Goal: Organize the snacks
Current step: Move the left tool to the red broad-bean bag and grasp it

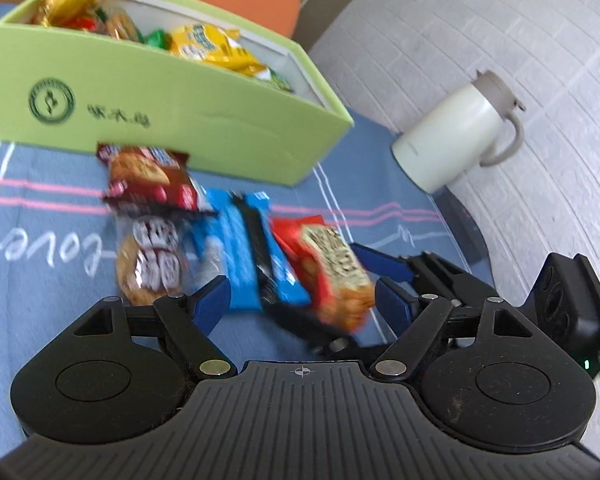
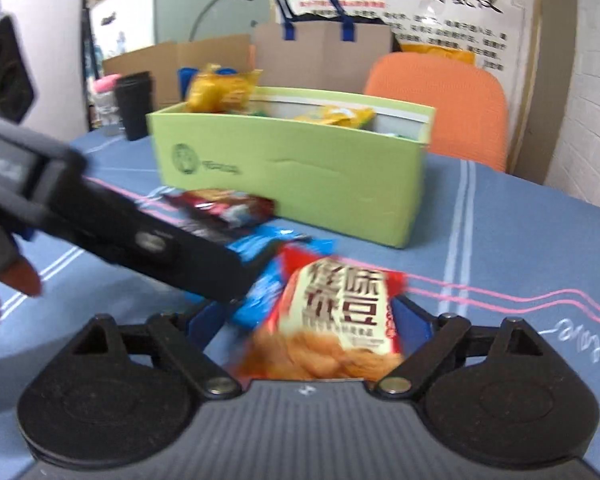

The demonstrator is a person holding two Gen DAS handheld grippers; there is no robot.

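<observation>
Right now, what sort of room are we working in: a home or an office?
Probably a small office or staff room, not a kitchen. A printed wall notice hangs behind an orange chair, cardboard boxes line the wall, and the snacks sit on a table with a blue cloth.

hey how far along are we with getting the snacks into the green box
Partly done. The green box already holds several packets, including yellow ones. Nothing is gripped: the right gripper is open around the red packet, and the left gripper is open over the blue packets. Still on the tablecloth: the red packet, the blue ones, a brown cookie packet and a clear one.
</observation>
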